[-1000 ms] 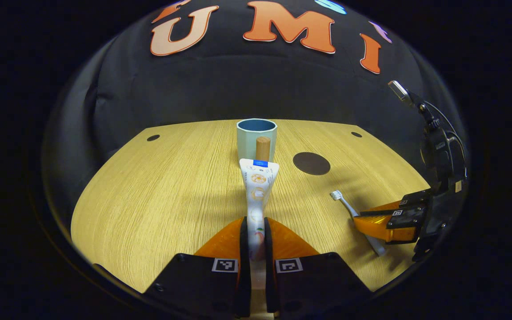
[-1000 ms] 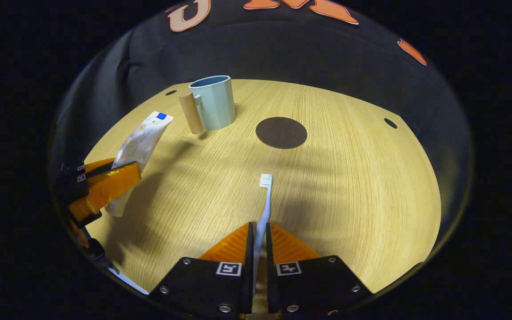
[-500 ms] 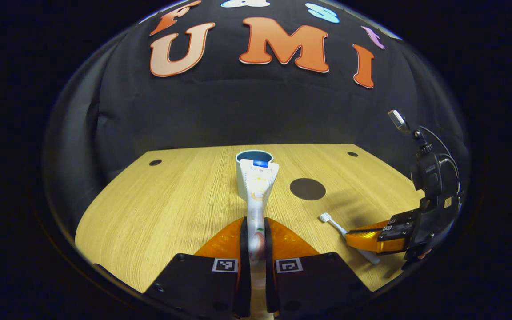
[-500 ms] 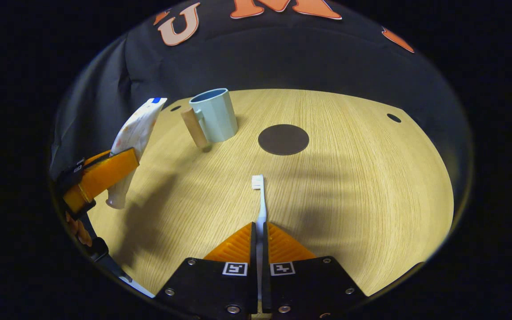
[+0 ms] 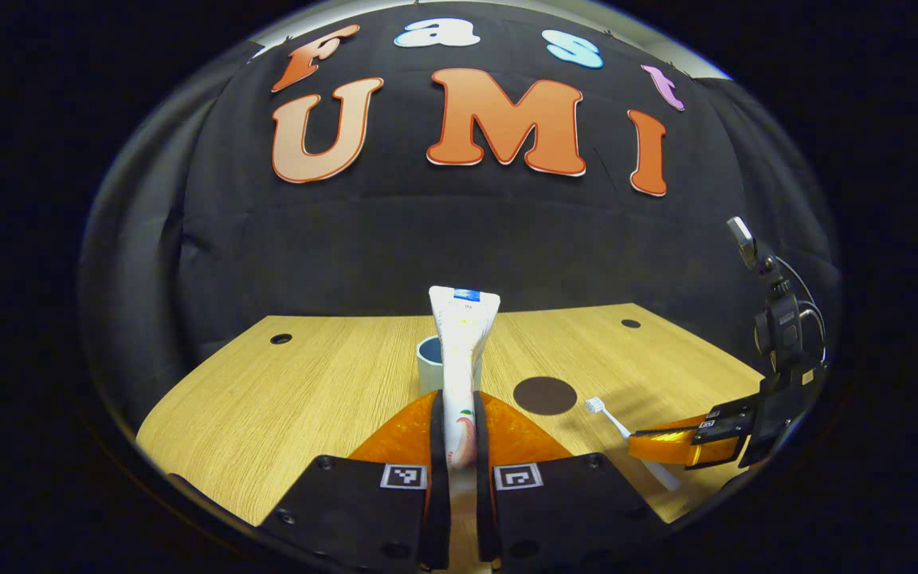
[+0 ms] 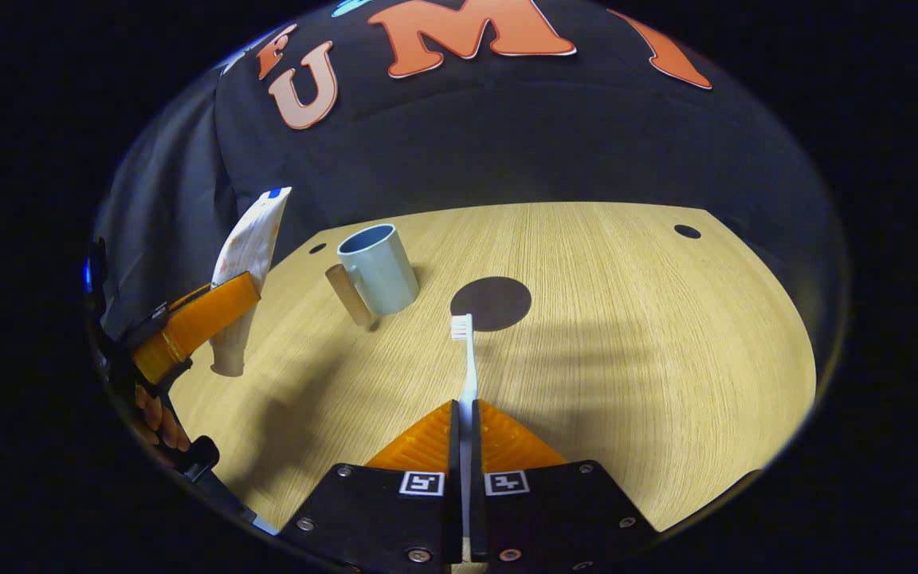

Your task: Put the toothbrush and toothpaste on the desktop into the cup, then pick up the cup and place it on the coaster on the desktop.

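Note:
My left gripper (image 5: 460, 422) is shut on the white toothpaste tube (image 5: 461, 343), which stands tilted up above the desk; the tube hides most of the pale blue cup (image 5: 428, 363) behind it. In the right gripper view that gripper (image 6: 202, 319) holds the tube (image 6: 250, 239) raised, left of the cup (image 6: 379, 269) with its wooden handle (image 6: 347, 293). My right gripper (image 6: 464, 418) is shut on the white toothbrush (image 6: 465, 359), bristle end forward and lifted off the wood. The dark round coaster (image 6: 492, 303) lies right of the cup. The left gripper view has the right gripper (image 5: 678, 442) with the toothbrush (image 5: 610, 418) beside the coaster (image 5: 544, 395).
The light wooden desktop (image 6: 626, 335) has small dark holes near its far corners (image 6: 687, 231). Black cloth closes the booth behind it. A hand (image 6: 158, 414) holds the left gripper at the left edge of the right gripper view.
Both grippers have risen and tilted upward. The toothpaste tube has lifted higher and stands more upright; the toothbrush has come off the desk, its head now over the coaster's near edge.

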{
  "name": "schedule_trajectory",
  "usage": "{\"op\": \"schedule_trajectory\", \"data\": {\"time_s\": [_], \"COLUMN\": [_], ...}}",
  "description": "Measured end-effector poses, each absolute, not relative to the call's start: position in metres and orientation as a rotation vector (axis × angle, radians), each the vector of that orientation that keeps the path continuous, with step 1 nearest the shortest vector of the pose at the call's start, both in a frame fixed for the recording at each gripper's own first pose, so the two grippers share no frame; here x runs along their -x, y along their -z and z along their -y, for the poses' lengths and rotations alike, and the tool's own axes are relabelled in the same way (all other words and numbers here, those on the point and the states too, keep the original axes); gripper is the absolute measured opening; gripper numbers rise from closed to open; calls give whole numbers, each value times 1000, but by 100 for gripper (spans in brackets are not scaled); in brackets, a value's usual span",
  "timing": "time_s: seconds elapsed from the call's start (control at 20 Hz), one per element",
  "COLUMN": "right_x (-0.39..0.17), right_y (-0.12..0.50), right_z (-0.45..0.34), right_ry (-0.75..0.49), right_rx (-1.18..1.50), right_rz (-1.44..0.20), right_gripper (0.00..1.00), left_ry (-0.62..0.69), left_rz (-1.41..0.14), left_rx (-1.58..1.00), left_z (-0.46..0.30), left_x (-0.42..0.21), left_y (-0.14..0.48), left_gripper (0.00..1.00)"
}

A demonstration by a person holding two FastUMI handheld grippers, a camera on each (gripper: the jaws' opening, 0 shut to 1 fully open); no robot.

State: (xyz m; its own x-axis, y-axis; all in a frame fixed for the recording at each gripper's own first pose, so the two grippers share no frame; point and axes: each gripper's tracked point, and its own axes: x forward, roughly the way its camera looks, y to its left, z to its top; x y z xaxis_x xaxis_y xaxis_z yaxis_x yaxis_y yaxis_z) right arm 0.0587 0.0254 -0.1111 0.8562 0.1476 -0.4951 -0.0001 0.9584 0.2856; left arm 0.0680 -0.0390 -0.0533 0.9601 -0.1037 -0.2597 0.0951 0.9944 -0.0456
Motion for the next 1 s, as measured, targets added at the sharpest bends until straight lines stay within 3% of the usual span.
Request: {"op": "schedule_trajectory", "data": {"time_s": [0.5,1.0], "right_x": [-75,-112], "right_y": [71,52], "right_z": [7,36], "right_ry": [-68,-52], "right_rx": [-308,-334], "right_rz": [-413,-345], "right_gripper": [4,4], "left_ry": [71,143], "left_rz": [-69,36], "left_rx": [142,204], "left_z": [32,43], "left_x": [-140,-219], "left_y": [4,-9], "left_gripper": [17,17]}}
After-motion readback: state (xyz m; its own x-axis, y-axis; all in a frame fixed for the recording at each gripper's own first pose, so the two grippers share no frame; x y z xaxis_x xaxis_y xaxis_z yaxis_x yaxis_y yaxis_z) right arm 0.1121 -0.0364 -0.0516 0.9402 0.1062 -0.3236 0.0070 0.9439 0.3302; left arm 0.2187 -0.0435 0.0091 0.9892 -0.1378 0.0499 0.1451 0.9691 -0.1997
